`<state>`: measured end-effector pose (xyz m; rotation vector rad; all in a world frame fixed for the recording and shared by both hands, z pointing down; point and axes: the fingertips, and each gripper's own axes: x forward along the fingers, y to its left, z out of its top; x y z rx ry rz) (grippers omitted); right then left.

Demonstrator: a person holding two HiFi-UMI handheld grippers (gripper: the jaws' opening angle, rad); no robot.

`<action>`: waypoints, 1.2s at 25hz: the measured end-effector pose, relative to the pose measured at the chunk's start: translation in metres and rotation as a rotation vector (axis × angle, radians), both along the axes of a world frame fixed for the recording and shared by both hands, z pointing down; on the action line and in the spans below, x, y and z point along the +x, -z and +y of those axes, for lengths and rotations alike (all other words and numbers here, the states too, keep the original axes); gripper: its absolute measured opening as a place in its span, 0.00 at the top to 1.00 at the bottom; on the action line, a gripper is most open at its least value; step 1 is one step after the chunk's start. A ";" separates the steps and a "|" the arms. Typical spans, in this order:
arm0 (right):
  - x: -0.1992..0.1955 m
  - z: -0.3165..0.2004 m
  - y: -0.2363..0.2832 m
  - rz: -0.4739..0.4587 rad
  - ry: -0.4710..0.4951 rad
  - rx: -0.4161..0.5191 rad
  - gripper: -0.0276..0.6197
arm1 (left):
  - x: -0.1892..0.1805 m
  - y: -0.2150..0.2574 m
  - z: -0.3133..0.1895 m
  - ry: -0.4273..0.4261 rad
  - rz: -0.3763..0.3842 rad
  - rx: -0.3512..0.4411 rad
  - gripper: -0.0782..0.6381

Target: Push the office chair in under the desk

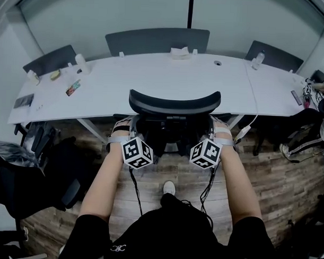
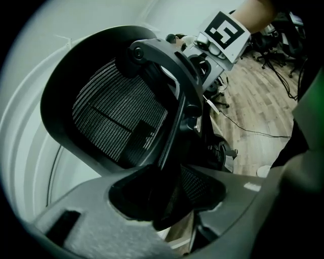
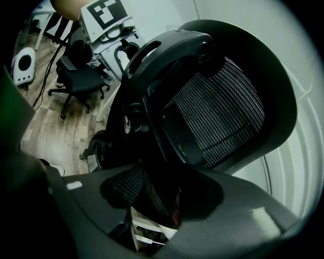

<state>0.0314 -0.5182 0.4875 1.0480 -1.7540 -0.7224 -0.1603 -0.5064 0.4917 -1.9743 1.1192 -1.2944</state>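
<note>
Office chair point(image 1: 173, 103) with black mesh back stands at the near edge of the white surface point(image 1: 153, 78). Left tongs point(image 2: 164, 202) and right tongs point(image 3: 162, 197) each clamp a side edge of its backrest. The rigid frame likely gives a firm hold, the soft mesh would yield, and the chair should roll easily.

The office chair point(image 1: 173, 108) is placed just before the desk point(image 1: 153, 81), at its middle, back turned to the person. The left gripper point(image 2: 167, 202) is set on the backrest's left edge and the right gripper point(image 3: 162, 197) on its right edge, each edge clasped between the jaws. Behind the desk, a middle far chair point(image 1: 157, 41) is flanked by a left far chair point(image 1: 50, 58) and a right far chair point(image 1: 273, 55). A side chair point(image 1: 22, 185) is seen at the far left.
</note>
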 end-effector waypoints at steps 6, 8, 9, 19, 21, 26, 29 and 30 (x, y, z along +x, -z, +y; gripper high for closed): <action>0.003 -0.019 0.000 0.004 -0.011 -0.012 0.62 | 0.003 0.000 -0.018 0.008 0.012 0.007 0.64; 0.005 -0.025 0.000 0.008 -0.023 -0.016 0.62 | 0.005 0.000 -0.025 0.008 0.017 0.011 0.64; 0.006 -0.029 0.000 0.012 -0.029 -0.017 0.62 | 0.006 0.000 -0.028 0.007 0.018 0.014 0.64; 0.009 -0.063 0.000 0.022 -0.047 -0.021 0.62 | 0.009 0.001 -0.062 0.000 0.028 0.012 0.64; 0.010 -0.069 0.000 0.024 -0.049 -0.025 0.62 | 0.010 0.001 -0.068 -0.001 0.028 0.010 0.64; 0.010 -0.071 0.001 0.023 -0.037 -0.017 0.61 | 0.011 0.002 -0.070 -0.013 0.016 0.014 0.64; 0.010 -0.070 0.001 0.021 -0.032 -0.020 0.61 | 0.010 0.002 -0.069 -0.009 0.020 0.008 0.64; 0.010 -0.069 0.001 0.021 -0.030 -0.018 0.61 | 0.011 0.001 -0.069 -0.007 0.029 0.009 0.64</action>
